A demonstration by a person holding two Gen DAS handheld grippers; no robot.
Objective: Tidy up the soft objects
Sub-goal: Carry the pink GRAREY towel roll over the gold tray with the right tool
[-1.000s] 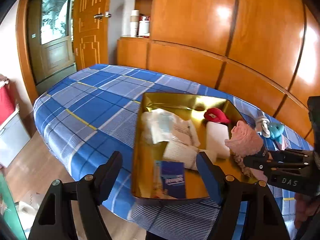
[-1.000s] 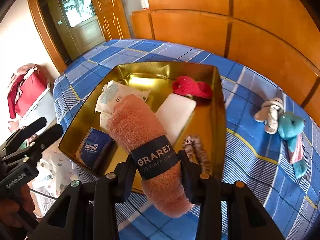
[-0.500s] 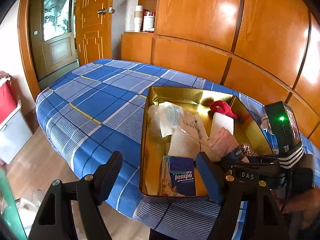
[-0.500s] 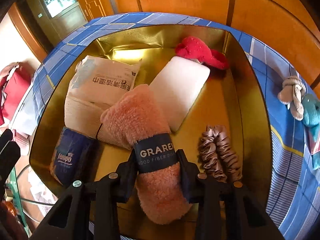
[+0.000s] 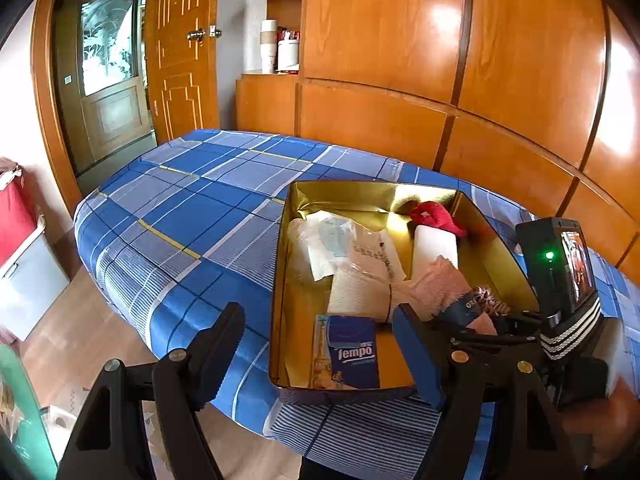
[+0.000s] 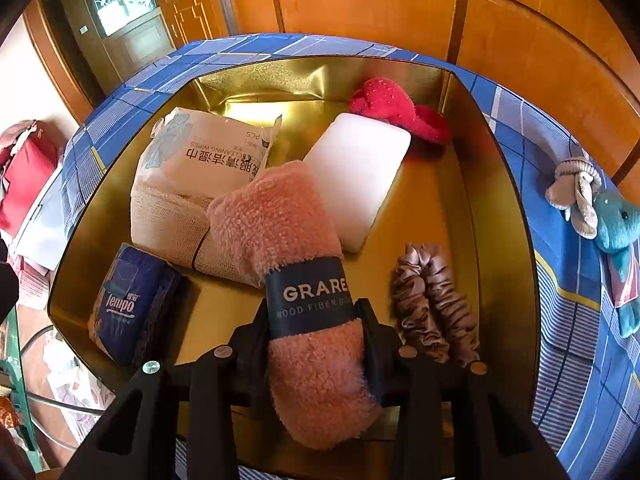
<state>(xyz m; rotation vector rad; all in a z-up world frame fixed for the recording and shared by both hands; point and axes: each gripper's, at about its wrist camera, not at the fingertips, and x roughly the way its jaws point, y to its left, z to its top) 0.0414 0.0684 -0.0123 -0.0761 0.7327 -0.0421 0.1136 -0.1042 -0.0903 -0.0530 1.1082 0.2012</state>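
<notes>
Pink cloth [image 6: 280, 216] lowered into gold tray [image 6: 500, 208], blue plaid tablecloth [image 5: 180, 216], wood-panelled wall [image 5: 440, 60]

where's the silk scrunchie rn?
Right wrist view: the scrunchie lies on the floor of the gold tray, near-right corner, just right of the pink cloth roll.

Black plastic tongs [image 5: 320, 356] with brass screws; right tongs [image 6: 316, 320] look alike.

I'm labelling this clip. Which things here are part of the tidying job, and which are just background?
Job: pink rolled cloth held by right gripper; gold tray; wipes pack; Tempo tissues; white sponge; scrunchie; teal plush.
Background: door; cups.
</notes>
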